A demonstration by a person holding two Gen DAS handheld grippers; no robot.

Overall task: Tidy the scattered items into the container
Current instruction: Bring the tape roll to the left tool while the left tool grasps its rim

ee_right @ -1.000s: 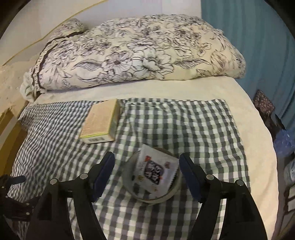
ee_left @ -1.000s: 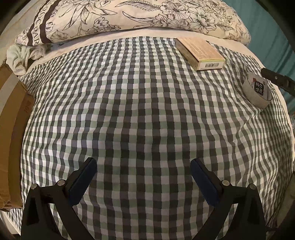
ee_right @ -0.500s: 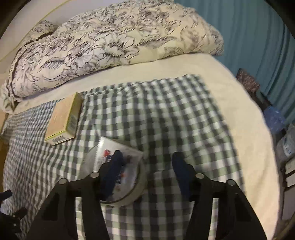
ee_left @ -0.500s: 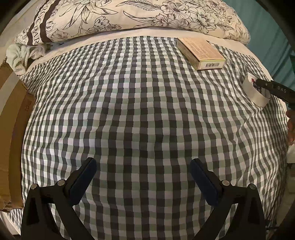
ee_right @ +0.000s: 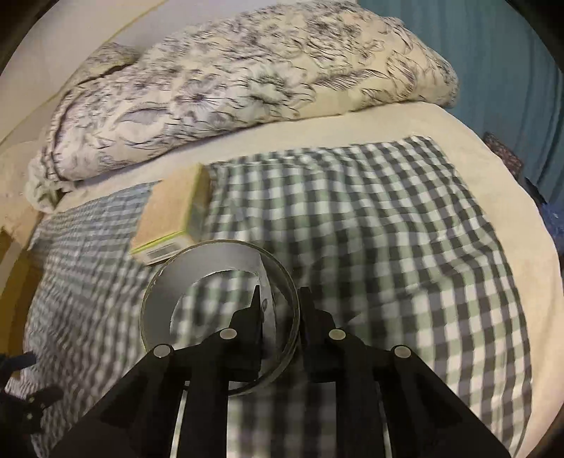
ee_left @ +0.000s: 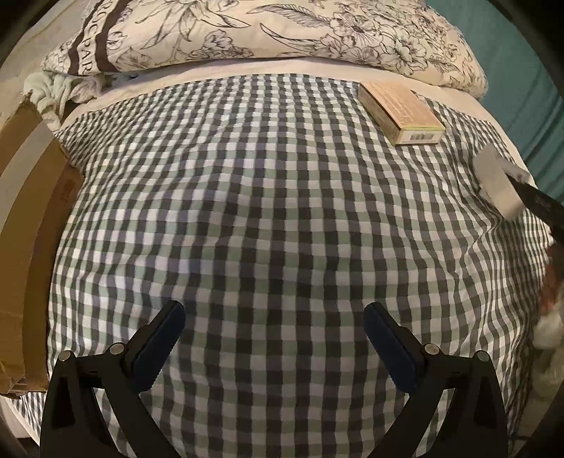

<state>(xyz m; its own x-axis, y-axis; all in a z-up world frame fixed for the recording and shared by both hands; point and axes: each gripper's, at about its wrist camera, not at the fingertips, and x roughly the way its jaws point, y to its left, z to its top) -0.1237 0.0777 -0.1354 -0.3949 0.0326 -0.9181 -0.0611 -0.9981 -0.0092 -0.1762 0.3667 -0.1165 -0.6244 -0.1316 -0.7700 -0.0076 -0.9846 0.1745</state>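
A wide grey tape roll (ee_right: 165, 303) sits at the right edge of the checked cloth (ee_right: 370, 246), tilted up off it in the left wrist view (ee_left: 497, 183). My right gripper (ee_right: 280, 292) is closing on the roll's right wall, one finger inside the ring and one outside, pads on the wall. A tan carton (ee_left: 402, 109) lies flat just beyond the roll (ee_right: 169, 211). My left gripper (ee_left: 273, 313) hangs open over bare cloth, holding nothing. The brown cardboard box (ee_left: 28, 218) stands at the bed's left edge.
A flowered duvet (ee_left: 282, 31) is heaped along the far side of the bed. A teal curtain (ee_right: 493, 53) hangs at the right. A pale towel (ee_left: 56, 88) lies behind the cardboard box. A hand (ee_left: 553, 278) shows at the right rim.
The right gripper has come down and narrowed from wide open to a pinch on the roll's wall. The roll has tipped up from flat. The left gripper has stayed put.
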